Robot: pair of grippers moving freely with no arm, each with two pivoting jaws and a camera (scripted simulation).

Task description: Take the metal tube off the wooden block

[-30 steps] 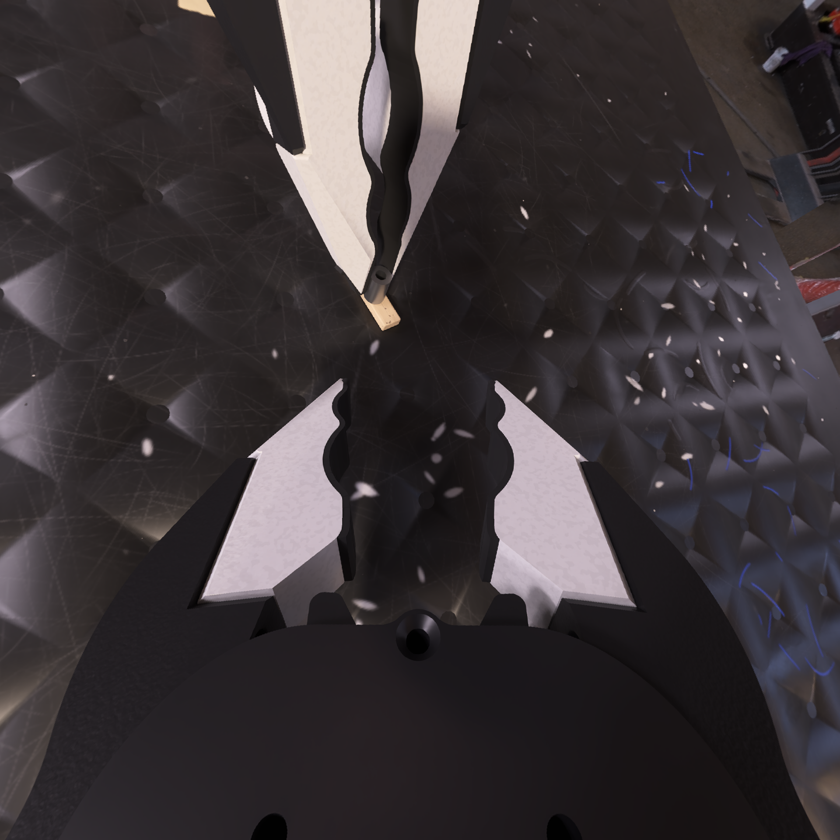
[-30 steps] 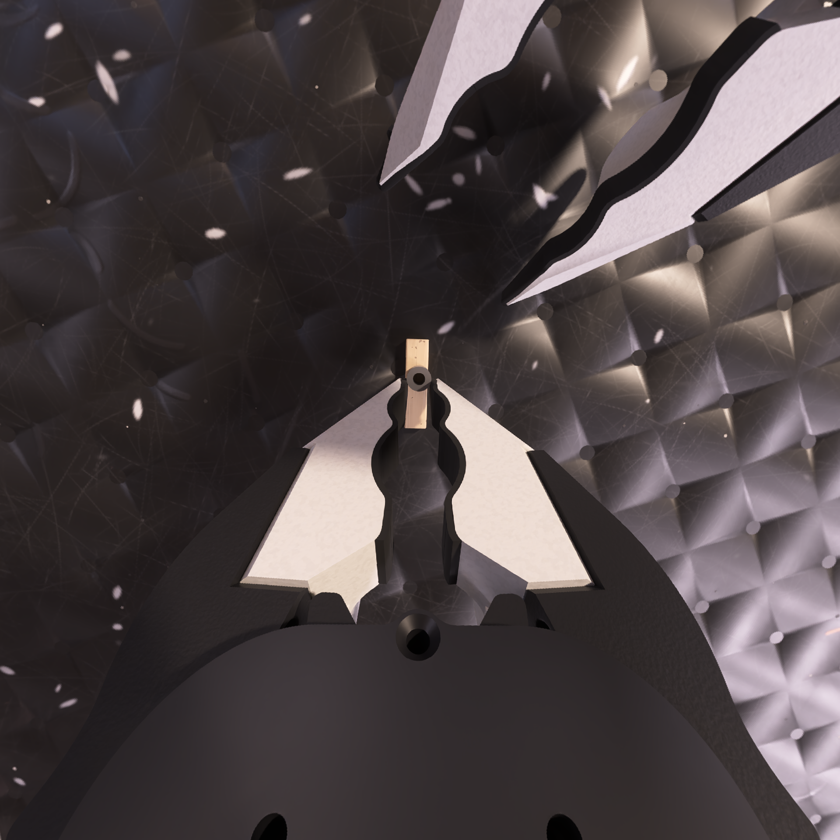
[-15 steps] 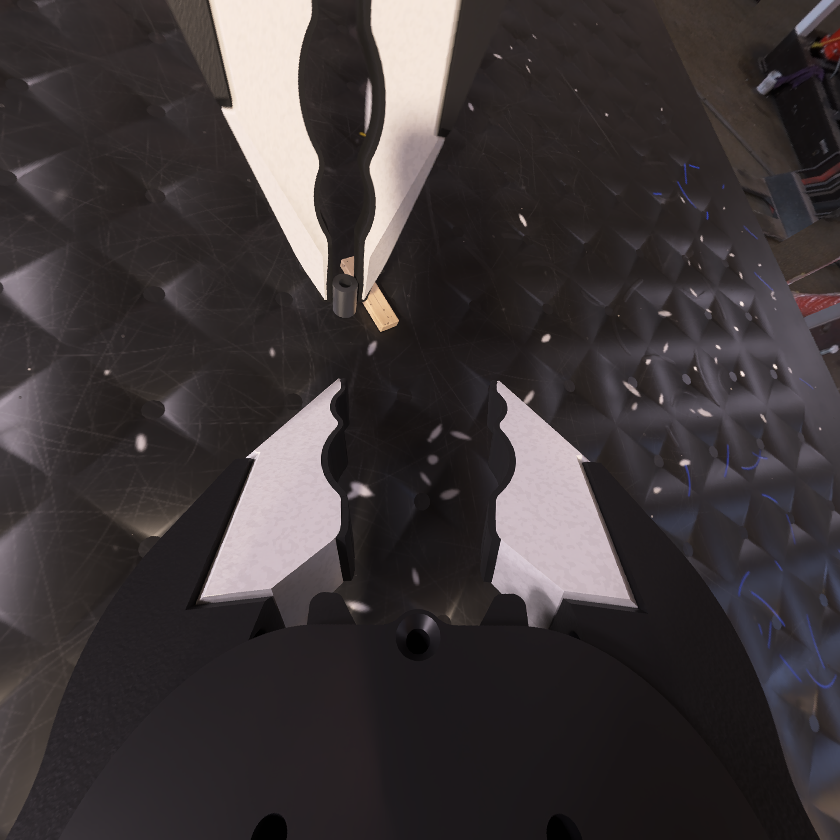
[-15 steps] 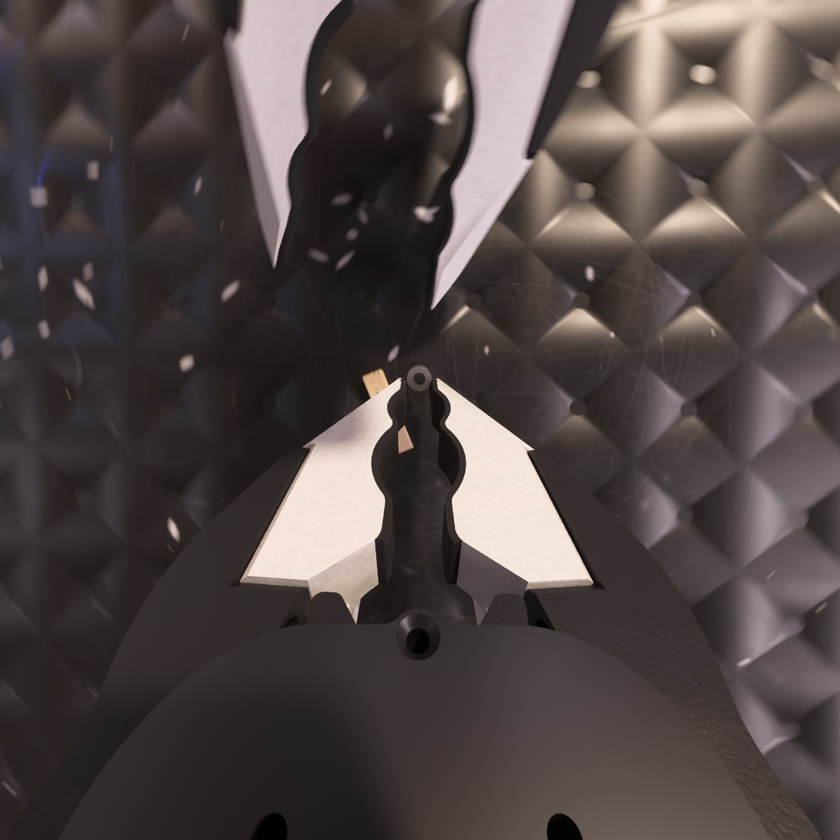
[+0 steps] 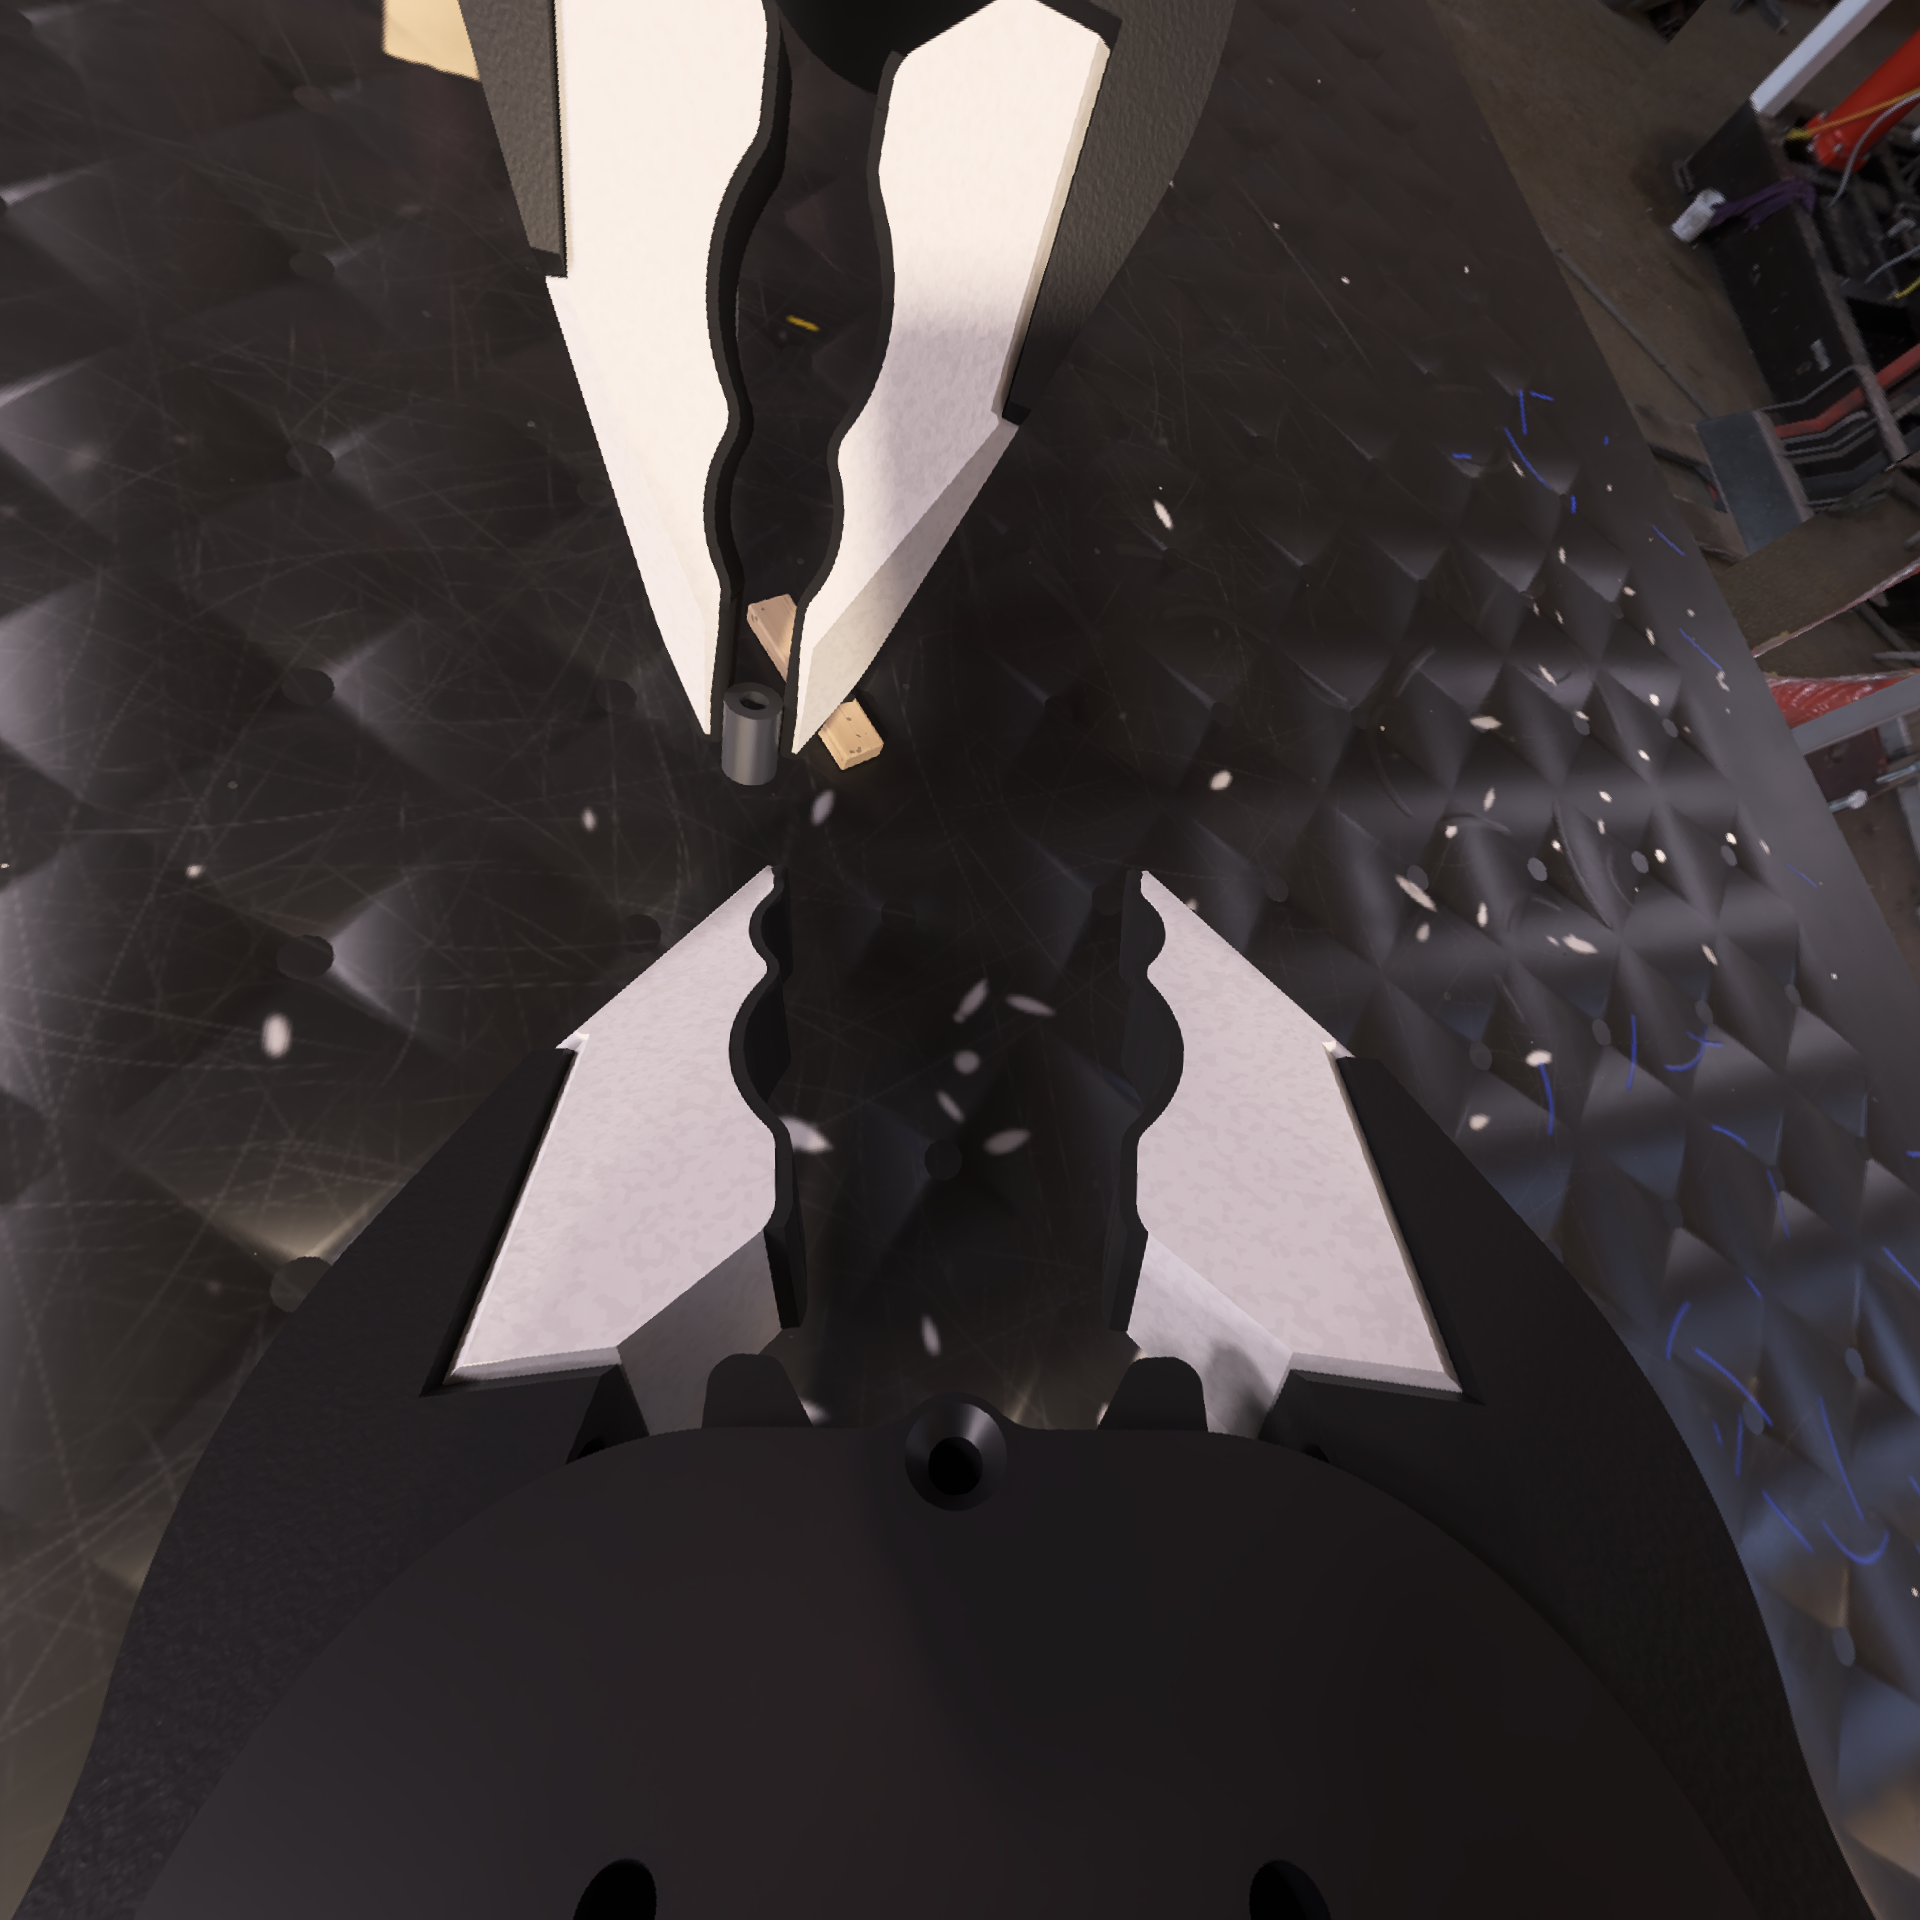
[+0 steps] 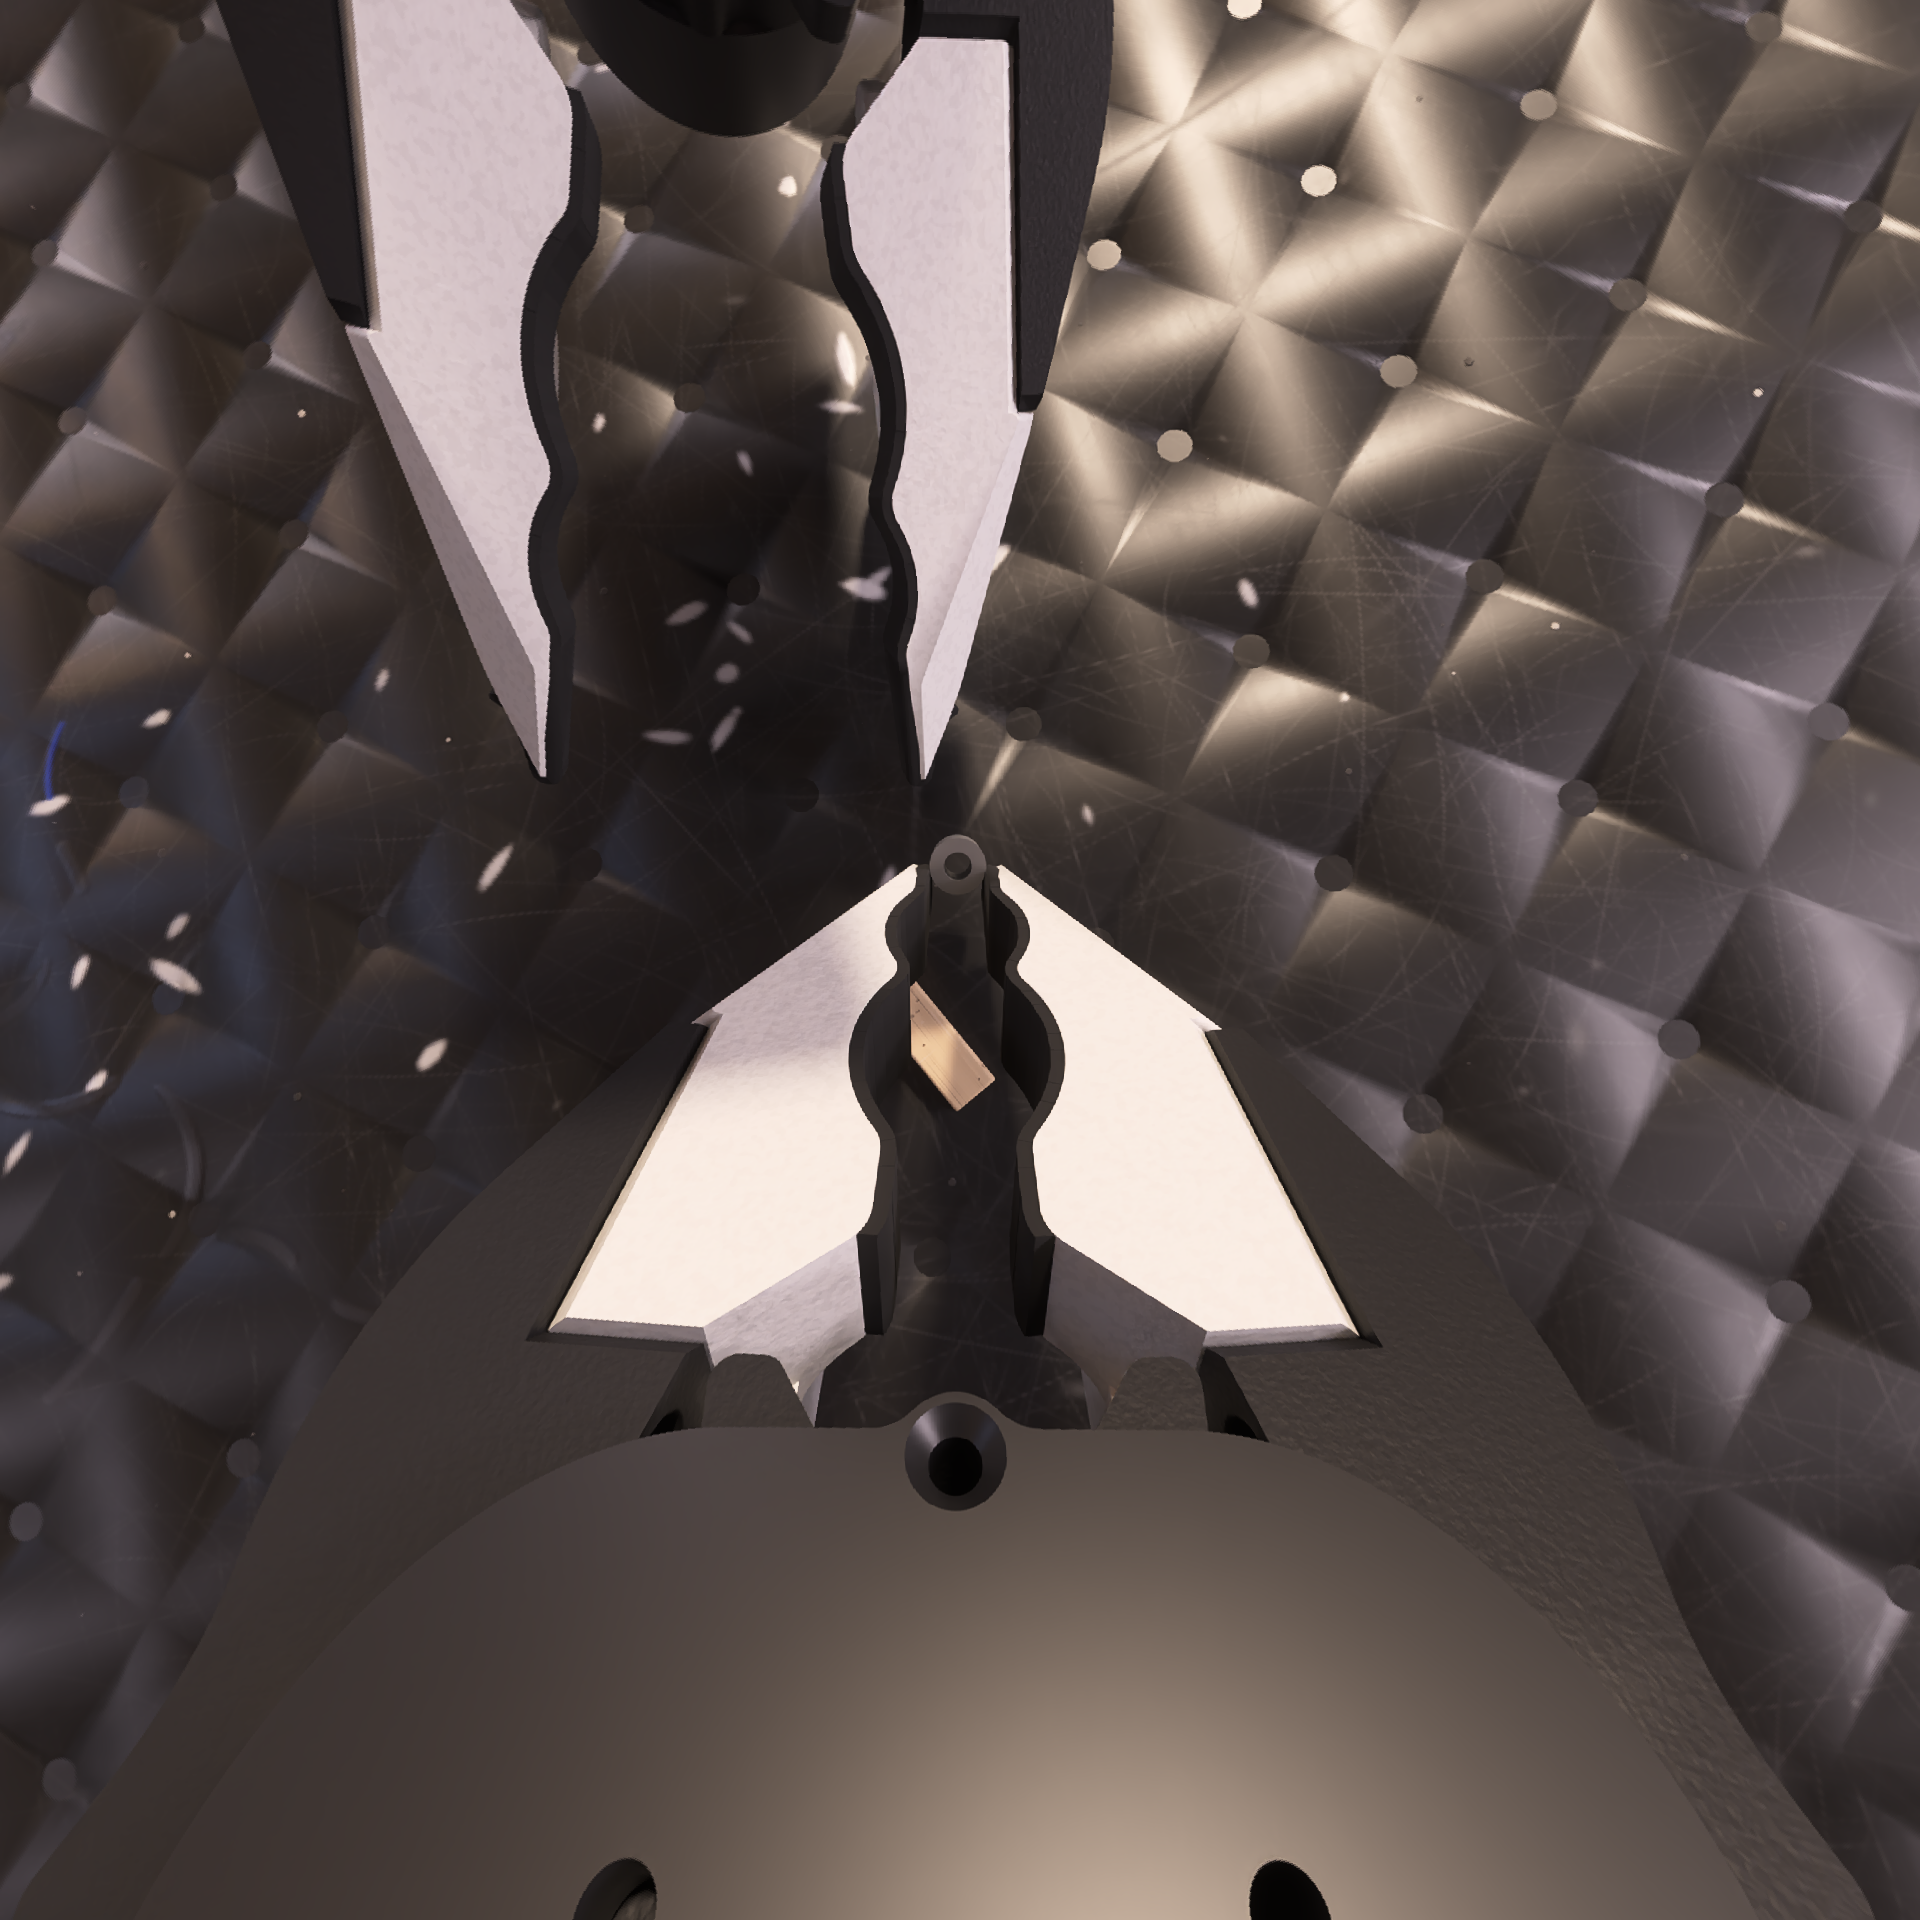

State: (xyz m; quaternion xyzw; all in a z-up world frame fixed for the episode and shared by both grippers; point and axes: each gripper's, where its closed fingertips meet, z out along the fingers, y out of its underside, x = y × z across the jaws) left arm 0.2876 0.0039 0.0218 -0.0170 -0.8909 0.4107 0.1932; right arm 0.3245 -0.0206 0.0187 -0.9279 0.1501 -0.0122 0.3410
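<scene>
Our right gripper (image 5: 756, 717) pinches the short, dark metal tube (image 5: 749, 734) upright at its fingertips, lifted clear so the wooden block (image 6: 948, 1061) lies apart on the studded metal table (image 6: 1455, 623). Our left gripper (image 5: 951, 883) waits nearby, fingers spread and empty.

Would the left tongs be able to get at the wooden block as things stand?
Probably yes: the left tongs are open and empty, and the wooden block lies ahead, partly under the right tongs.

Dim overall, with warm glints fanning off the faceted metal tabletop (image 6: 1507, 540). Bright on the white fingers (image 5: 966, 343), dark shadow pooled between. Sharp throughout; wide-angle bending toward the edges, left view darker.
</scene>
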